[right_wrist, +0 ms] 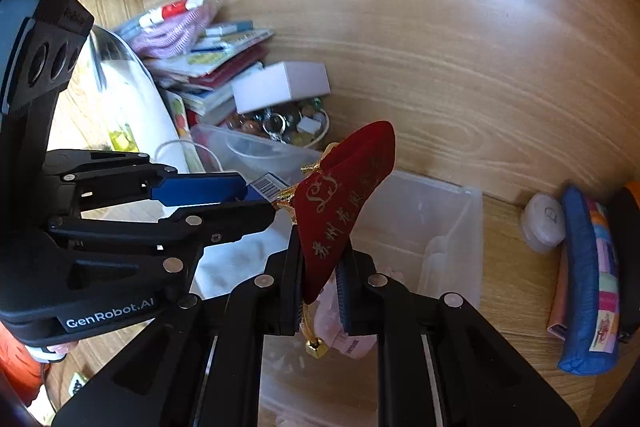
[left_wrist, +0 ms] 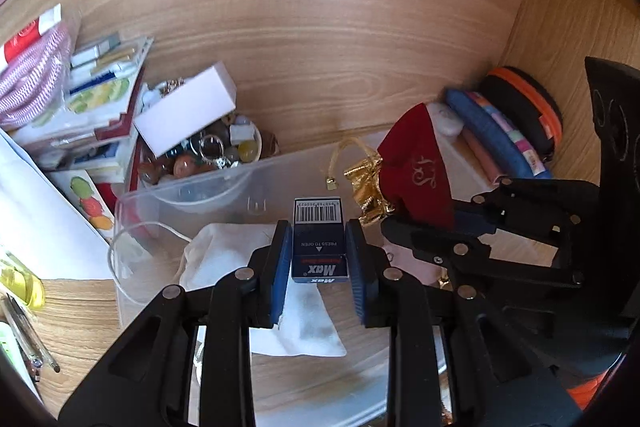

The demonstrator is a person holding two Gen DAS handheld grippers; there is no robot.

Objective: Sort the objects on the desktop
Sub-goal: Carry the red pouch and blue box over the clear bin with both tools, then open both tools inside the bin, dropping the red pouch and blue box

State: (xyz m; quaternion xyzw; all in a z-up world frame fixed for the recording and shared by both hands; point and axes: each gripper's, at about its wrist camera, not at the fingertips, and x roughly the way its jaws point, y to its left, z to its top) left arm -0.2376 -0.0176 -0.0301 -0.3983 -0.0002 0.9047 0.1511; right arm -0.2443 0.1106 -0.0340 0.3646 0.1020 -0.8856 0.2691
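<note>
My left gripper (left_wrist: 319,255) is shut on a small dark blue Max staples box (left_wrist: 319,241) with a barcode on its end, held above a clear plastic bin (left_wrist: 208,183). My right gripper (right_wrist: 320,279) is shut on a red velvet pouch (right_wrist: 344,203) with gold lettering and gold cord, also held over the clear bin (right_wrist: 452,223). The pouch (left_wrist: 416,167) and the right gripper (left_wrist: 480,227) show at the right of the left wrist view. The left gripper (right_wrist: 256,195) with the box (right_wrist: 266,187) shows at the left of the right wrist view. A white cloth bag (left_wrist: 240,259) lies in the bin.
A bowl of beads and key rings (left_wrist: 208,155) with a white box (left_wrist: 188,107) on top stands behind the bin. Books and packets (left_wrist: 92,99) are stacked at the left. A blue pencil case (right_wrist: 588,275), a white case (right_wrist: 544,223) and an orange-rimmed item (left_wrist: 528,107) lie at the right. Notes are stuck on the wooden back wall (right_wrist: 440,47).
</note>
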